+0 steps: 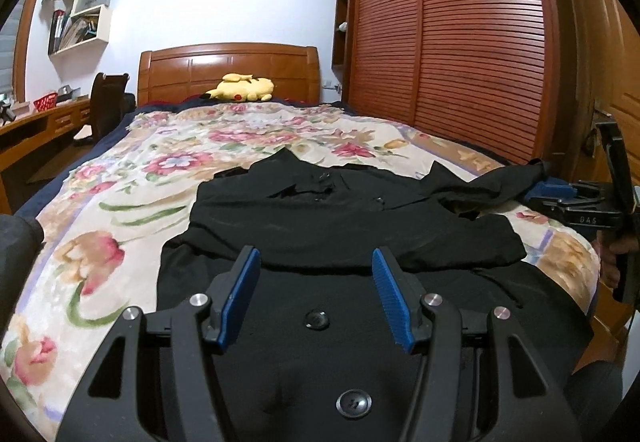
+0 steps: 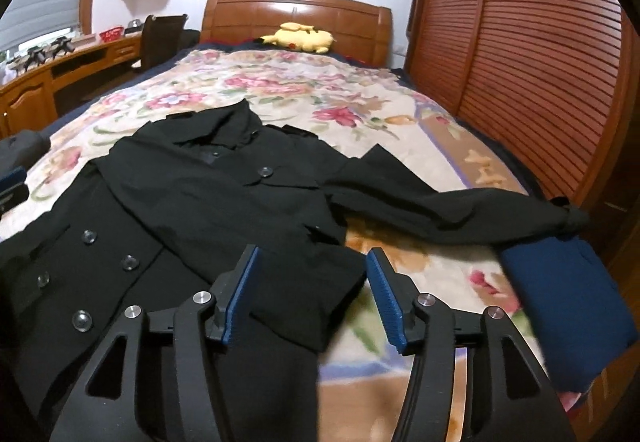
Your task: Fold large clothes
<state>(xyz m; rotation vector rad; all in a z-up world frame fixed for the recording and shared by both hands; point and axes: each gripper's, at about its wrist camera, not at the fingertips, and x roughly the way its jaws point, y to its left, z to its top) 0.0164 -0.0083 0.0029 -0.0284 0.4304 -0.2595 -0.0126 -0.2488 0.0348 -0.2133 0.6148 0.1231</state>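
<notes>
We hold the left gripper [image 1: 316,262] over the black coat [image 1: 340,218], its blue-padded fingers [image 1: 240,298] spread apart and holding nothing. The right gripper [image 2: 312,262] likewise stands apart above one folded-in sleeve [image 2: 288,282], clamping nothing. The coat lies button side up across the near end of the floral bedspread [image 2: 280,82], its collar toward the headboard [image 2: 296,10]. The other sleeve [image 2: 460,210] stretches to the bed's right edge, its cuff just beside a folded navy cloth [image 2: 568,314]. A yellow plush toy [image 1: 244,87] rests at the headboard end.
</notes>
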